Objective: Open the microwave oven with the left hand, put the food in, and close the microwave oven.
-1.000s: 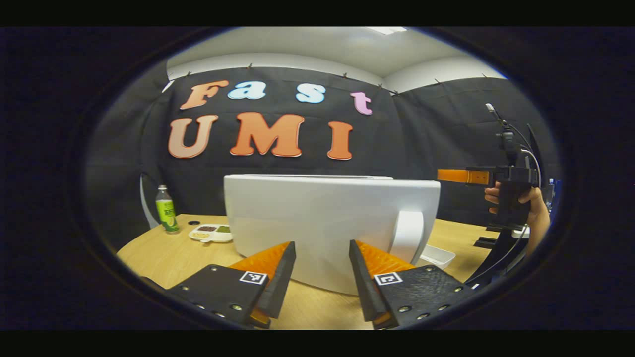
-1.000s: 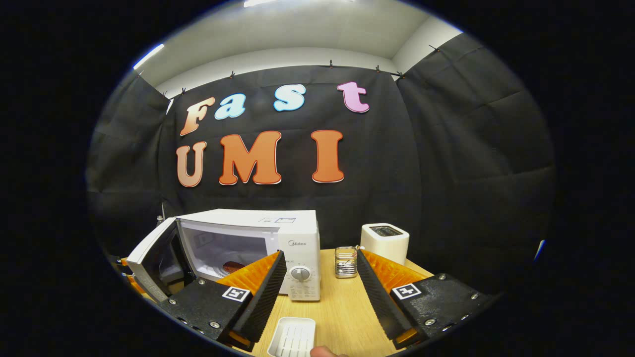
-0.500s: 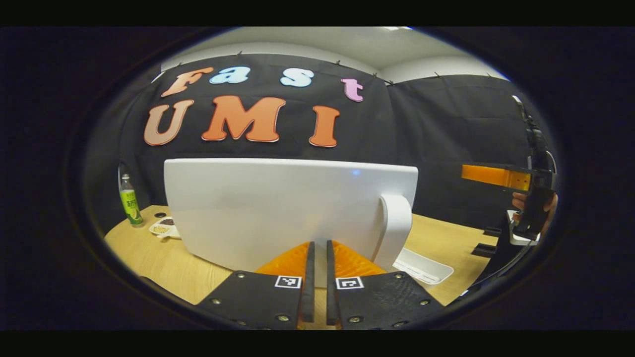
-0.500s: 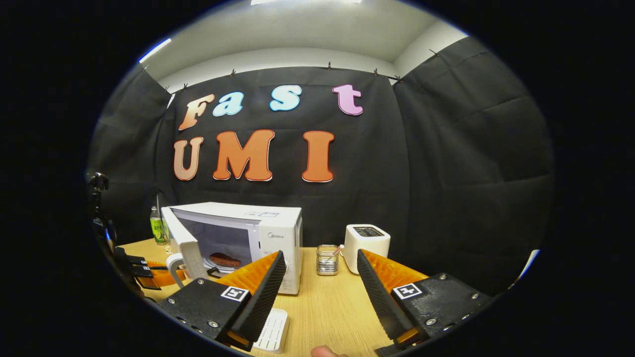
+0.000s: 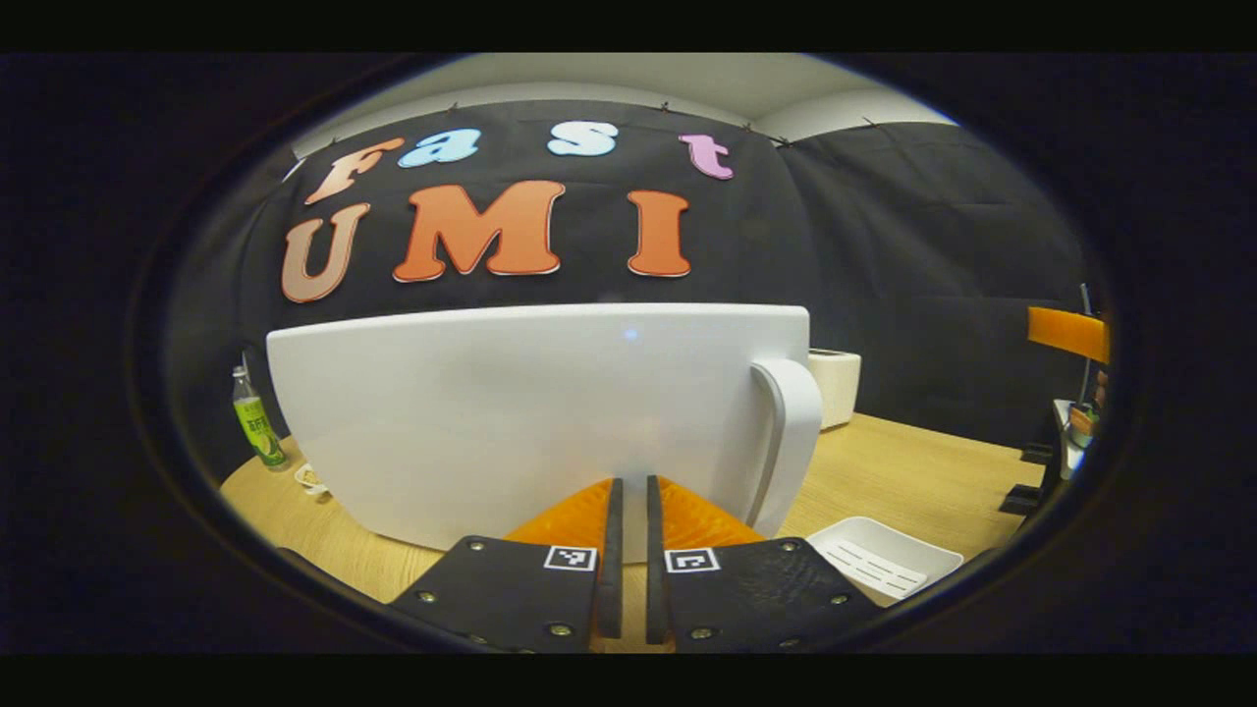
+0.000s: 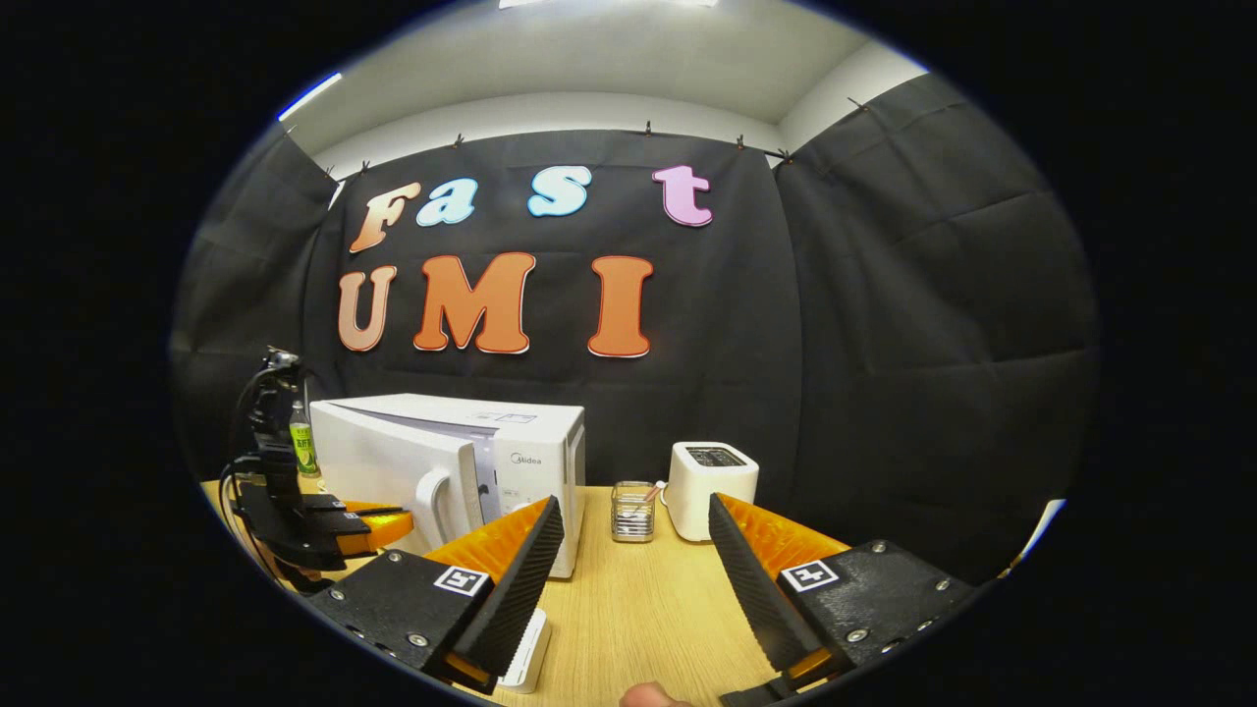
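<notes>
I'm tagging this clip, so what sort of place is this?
Probably a mock kitchen counter set up in a recording booth: a microwave, a toaster and a drink bottle stand on a wooden table, with black cloth hung as walls behind them.

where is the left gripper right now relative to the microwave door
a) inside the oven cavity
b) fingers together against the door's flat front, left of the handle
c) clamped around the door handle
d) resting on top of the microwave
b: in the left gripper view the left gripper has its fingers nearly together against the white microwave door, with the handle off to its right; the right gripper view also shows it at the door front.
</notes>
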### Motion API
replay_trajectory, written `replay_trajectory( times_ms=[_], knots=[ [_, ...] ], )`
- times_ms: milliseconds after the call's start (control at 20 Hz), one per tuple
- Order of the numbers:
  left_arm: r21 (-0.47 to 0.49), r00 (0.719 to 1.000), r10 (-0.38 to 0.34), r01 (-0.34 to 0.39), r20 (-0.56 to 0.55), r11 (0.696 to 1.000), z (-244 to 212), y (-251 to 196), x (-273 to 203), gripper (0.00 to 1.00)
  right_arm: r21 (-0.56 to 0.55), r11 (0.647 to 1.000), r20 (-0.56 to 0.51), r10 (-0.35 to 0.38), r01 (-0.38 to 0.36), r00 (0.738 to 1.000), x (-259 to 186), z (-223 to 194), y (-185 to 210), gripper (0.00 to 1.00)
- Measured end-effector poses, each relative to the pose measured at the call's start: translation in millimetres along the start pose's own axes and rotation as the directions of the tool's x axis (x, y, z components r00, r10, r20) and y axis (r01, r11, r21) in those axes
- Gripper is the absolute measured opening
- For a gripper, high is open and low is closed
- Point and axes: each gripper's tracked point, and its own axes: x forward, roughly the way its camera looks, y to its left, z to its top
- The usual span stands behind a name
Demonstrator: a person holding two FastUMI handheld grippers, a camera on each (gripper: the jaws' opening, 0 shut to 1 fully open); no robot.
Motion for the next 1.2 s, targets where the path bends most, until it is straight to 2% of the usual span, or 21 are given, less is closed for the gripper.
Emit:
replay_trajectory(
  times_ms=[50,100,150,300,400,500,700,900,1200],
  knots=[
    [-0.004,1.0,0.003,-0.003,0.0,1.0,0.1,-1.3,8.3,0.1,0.0,1.0,-0.001,-0.004,0.004,1.0,0.1,-0.6,-1.4,0.93],
    [-0.005,1.0,0.006,-0.006,-0.002,1.0,-2.1,-2.7,12.6,0.09,0.0,1.0,-0.002,-0.007,0.007,1.0,0.0,-0.8,-2.3,0.97],
    [-0.003,1.0,0.011,-0.011,0.0,1.0,-0.5,-2.3,18.3,0.09,-0.004,1.0,-0.003,-0.007,0.007,1.0,-2.9,-1.1,-3.0,0.93],
    [-0.022,0.999,0.05,-0.05,-0.009,0.999,-1.3,1.3,35.5,0.1,-0.023,0.999,-0.001,-0.022,0.022,1.0,-1.4,-0.4,-7.8,0.93],
    [-0.06,0.999,0.041,-0.041,-0.016,0.997,-4.7,-3.7,41.0,0.12,-0.03,0.999,-0.001,-0.028,0.027,1.0,-2.1,-0.4,-8.5,0.93],
    [-0.056,0.999,0.05,-0.051,-0.01,0.997,-2.8,-3.5,43.0,0.0,-0.035,0.999,0.0,-0.032,0.032,0.999,-2.1,-1.1,-10.6,0.93],
    [-0.046,0.998,0.057,-0.058,-0.014,0.997,-3.2,-1.4,51.9,0.01,-0.031,0.999,-0.003,-0.038,0.038,0.999,-4.3,-0.7,-10.4,0.93],
    [-0.024,0.998,0.066,-0.065,0.008,0.998,12.7,6.5,38.7,0.0,-0.027,0.999,-0.002,-0.042,0.042,0.999,-3.3,2.9,-8.0,0.93],
    [0.031,0.992,0.073,-0.076,0.105,0.997,86.2,25.8,-25.2,0.01,-0.014,0.999,0.027,-0.041,0.042,0.999,0.4,28.0,2.5,0.93]
  ],
)
